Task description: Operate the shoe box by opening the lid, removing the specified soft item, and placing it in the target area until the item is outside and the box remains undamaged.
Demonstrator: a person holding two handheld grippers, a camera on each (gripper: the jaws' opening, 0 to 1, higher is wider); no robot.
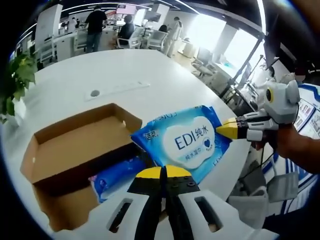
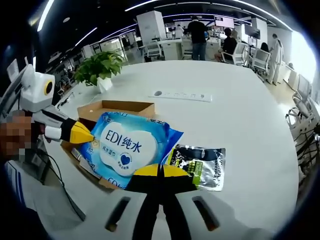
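While both hand-held grippers, left (image 1: 162,175) and right (image 2: 160,172), pinch the wipes pack (image 1: 187,140) at opposite ends, its long axis spans between them above the open shoe box (image 1: 75,150), bare bench (image 2: 240,115) lying on the right gripper's side.

The blue wipes pack (image 1: 185,142) carries "EDI纯水" in large blue letters on its white cloud-shaped label, above a small dark heart mark; the smaller print below is too small to read. In the right gripper view the same "EDI纯水" reads on the pack (image 2: 125,147). A strip on the surface (image 2: 182,95) shows a "5".
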